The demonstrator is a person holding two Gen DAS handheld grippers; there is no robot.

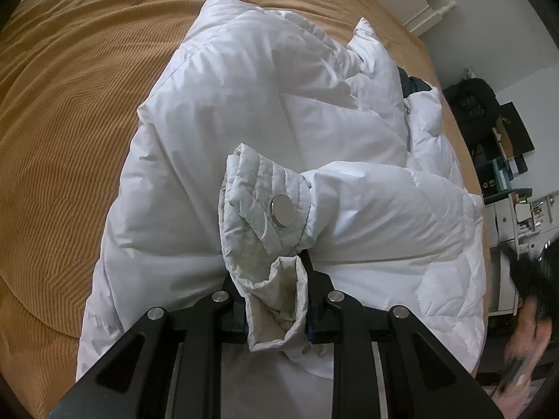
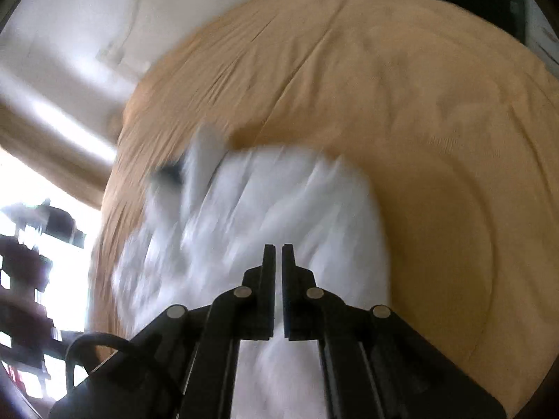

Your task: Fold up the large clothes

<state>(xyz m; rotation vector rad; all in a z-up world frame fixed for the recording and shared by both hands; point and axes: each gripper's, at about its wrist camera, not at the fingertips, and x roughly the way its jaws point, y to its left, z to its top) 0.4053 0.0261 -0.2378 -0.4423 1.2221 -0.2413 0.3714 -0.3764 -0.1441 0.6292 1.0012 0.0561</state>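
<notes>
One tan ribbed bedspread [image 1: 59, 146] fills most of both views and carries the single garment, a white puffer jacket [image 1: 251, 104], which lies across the centre of the left wrist frame with its zip [image 1: 408, 129] running down at centre right. A sleeve is folded across the jacket body from the right, its cuff [image 1: 262, 206] bearing a round metal snap [image 1: 283, 210] at mid-frame. At the far right edge stand blurred shelves and boxes [image 1: 517, 174]; what they hold I cannot tell.

The left gripper [image 1: 276, 300], bottom centre, is narrowed onto the cuff's end, fabric bunched between its black fingers [image 1: 316, 293].

In the blurred right wrist view the jacket [image 2: 265, 209] sits lower centre. The right gripper [image 2: 278, 255] has its jaws nearly together, holding nothing, with only a thin slit between them.
</notes>
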